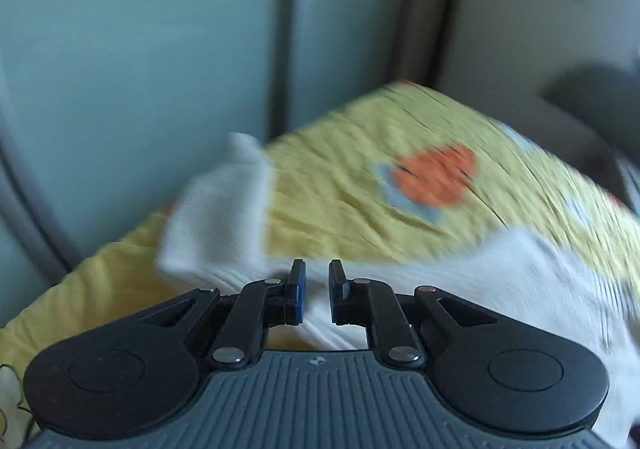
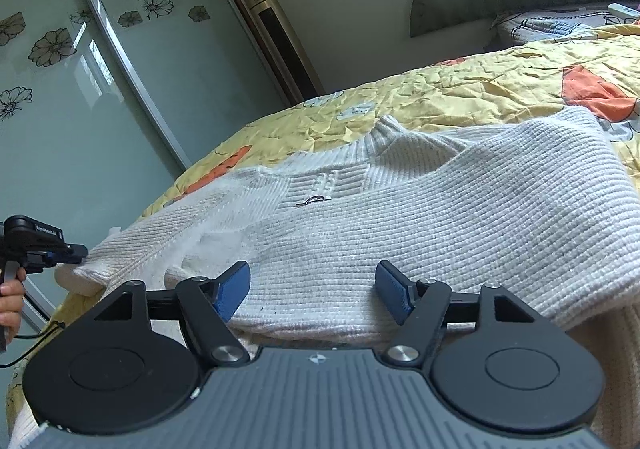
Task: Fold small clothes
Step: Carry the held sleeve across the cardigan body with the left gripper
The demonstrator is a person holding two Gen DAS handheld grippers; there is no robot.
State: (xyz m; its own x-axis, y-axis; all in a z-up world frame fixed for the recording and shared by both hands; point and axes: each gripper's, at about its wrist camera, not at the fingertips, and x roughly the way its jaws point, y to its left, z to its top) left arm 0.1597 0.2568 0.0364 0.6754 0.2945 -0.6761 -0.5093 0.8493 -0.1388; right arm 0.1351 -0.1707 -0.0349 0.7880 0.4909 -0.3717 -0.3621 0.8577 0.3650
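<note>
A white ribbed knit sweater point(image 2: 440, 217) lies spread on a yellow patterned quilt point(image 2: 460, 89), with one part folded over its body. My right gripper point(image 2: 314, 289) stands wide open just above the sweater's near edge, its blue pads point(image 2: 234, 291) not pressing the cloth. In the blurred left wrist view, my left gripper point(image 1: 317, 289) hovers over the sweater point(image 1: 480, 281) with a narrow gap between its jaws and nothing visibly pinched. A white sleeve part point(image 1: 220, 217) lies ahead on the quilt point(image 1: 360, 189). In the right wrist view the left gripper point(image 2: 78, 251) sits at the sleeve's end.
Frosted glass sliding doors with flower prints point(image 2: 80, 89) run along the bed's left side. A tall gold air conditioner point(image 2: 276, 33) stands in the corner. A pillow point(image 2: 552, 25) and a remote point(image 2: 624, 11) lie far right. A person's hand point(image 2: 10, 305) holds the left gripper.
</note>
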